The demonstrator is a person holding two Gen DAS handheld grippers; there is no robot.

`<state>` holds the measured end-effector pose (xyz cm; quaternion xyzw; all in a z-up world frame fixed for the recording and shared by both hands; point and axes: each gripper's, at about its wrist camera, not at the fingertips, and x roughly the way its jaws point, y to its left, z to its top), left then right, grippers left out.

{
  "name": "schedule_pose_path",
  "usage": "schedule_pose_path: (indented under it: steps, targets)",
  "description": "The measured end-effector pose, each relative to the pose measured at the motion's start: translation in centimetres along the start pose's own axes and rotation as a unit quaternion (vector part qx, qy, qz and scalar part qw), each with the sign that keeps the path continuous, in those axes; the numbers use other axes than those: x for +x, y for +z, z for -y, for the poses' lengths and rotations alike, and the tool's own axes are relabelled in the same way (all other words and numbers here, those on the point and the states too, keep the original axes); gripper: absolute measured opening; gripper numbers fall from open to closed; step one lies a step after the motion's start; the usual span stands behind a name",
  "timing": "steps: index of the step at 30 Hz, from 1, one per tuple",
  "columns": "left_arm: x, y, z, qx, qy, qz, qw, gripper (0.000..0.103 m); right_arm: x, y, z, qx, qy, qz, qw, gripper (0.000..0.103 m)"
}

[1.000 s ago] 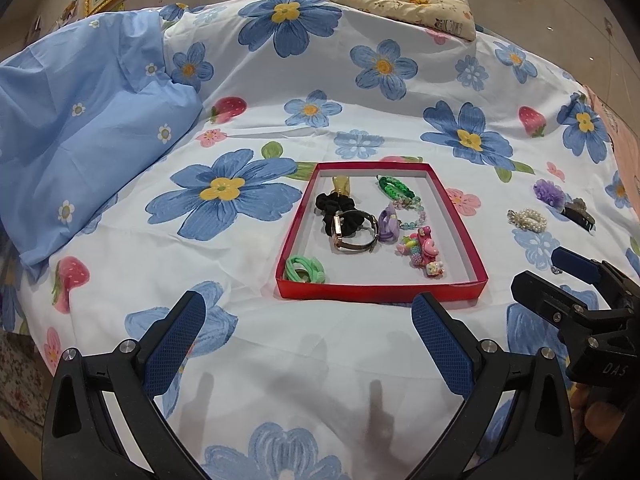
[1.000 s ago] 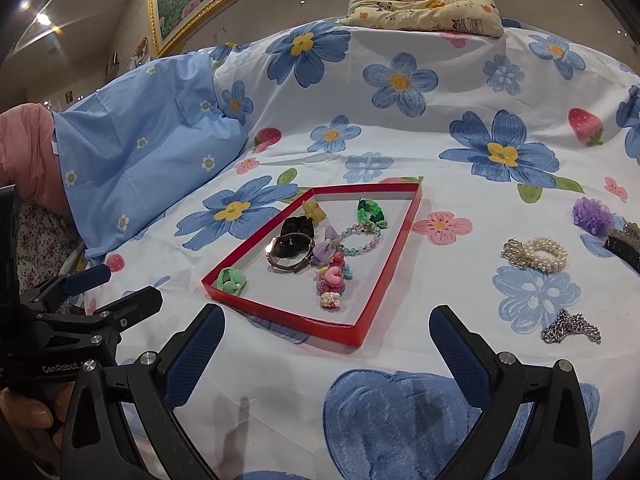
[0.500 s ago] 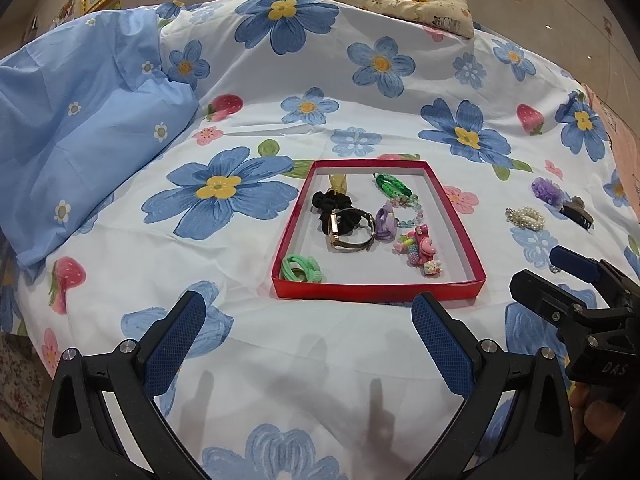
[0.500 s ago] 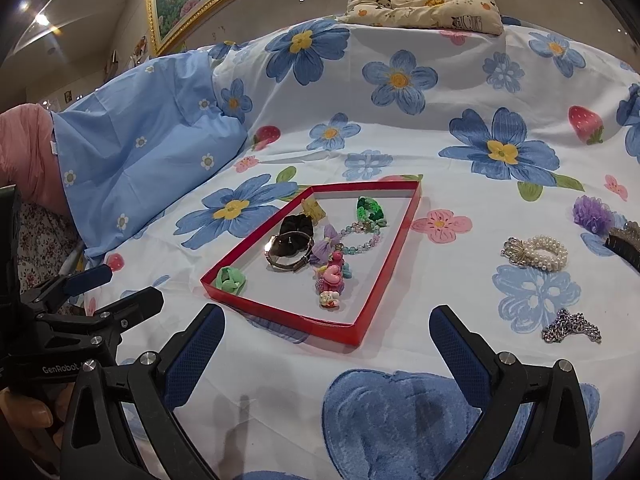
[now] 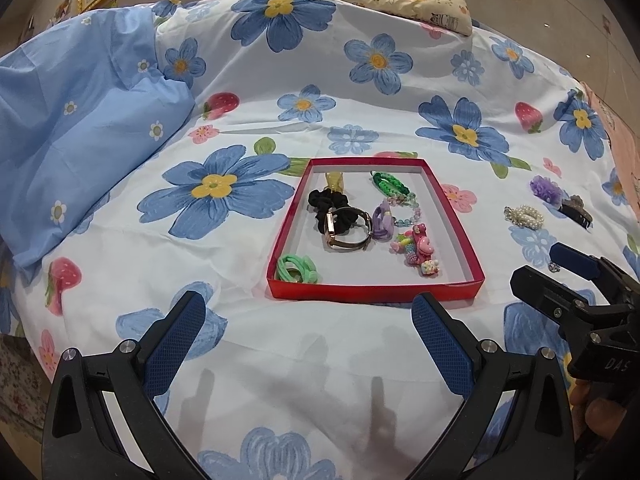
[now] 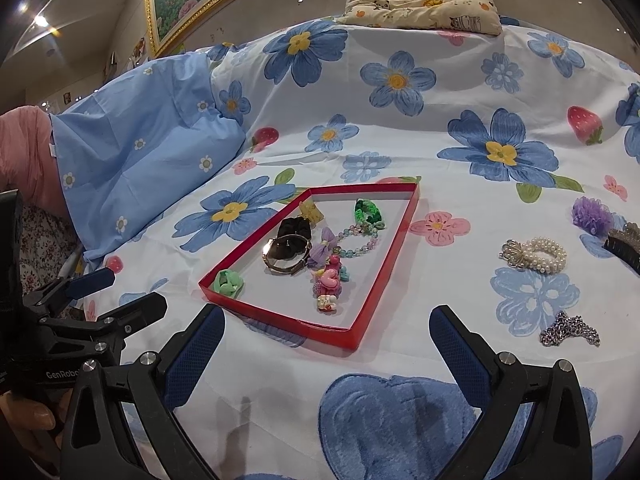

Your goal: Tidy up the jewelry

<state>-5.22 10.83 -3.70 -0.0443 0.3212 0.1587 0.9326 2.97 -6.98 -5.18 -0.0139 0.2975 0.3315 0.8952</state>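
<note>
left gripper point(image 5: 308, 322) wide and empty over the floral sheet point(image 5: 248, 272), red tray point(image 6: 362, 330) mid-bed holding watch point(image 6: 286, 256), scrunchies and beads, right gripper point(image 6: 326, 340) wide and empty, pearl bracelet point(image 6: 538, 256) and silver chain point(image 6: 570, 334) loose right of tray

Red tray point(image 5: 374, 291), blue-flowered white sheet point(image 5: 280, 360), seemingly purple scrunchie point(image 6: 591, 211).

— What's cut off beyond the right fingers?
— The black comb point(image 6: 624, 250), clipped by the frame edge; in the left wrist view the silver chain point(image 5: 553, 267) hides behind the right gripper point(image 5: 560, 268).
</note>
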Motion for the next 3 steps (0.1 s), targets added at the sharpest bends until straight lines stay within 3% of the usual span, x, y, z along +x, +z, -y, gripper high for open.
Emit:
schedule_pose_path:
  steps: [3]
  targets:
    - [0.02,0.13,-0.12,-0.001,-0.003,0.000,1.0000,0.103,0.06,0.11,0.17,0.000,-0.001,-0.002,1.000,0.103]
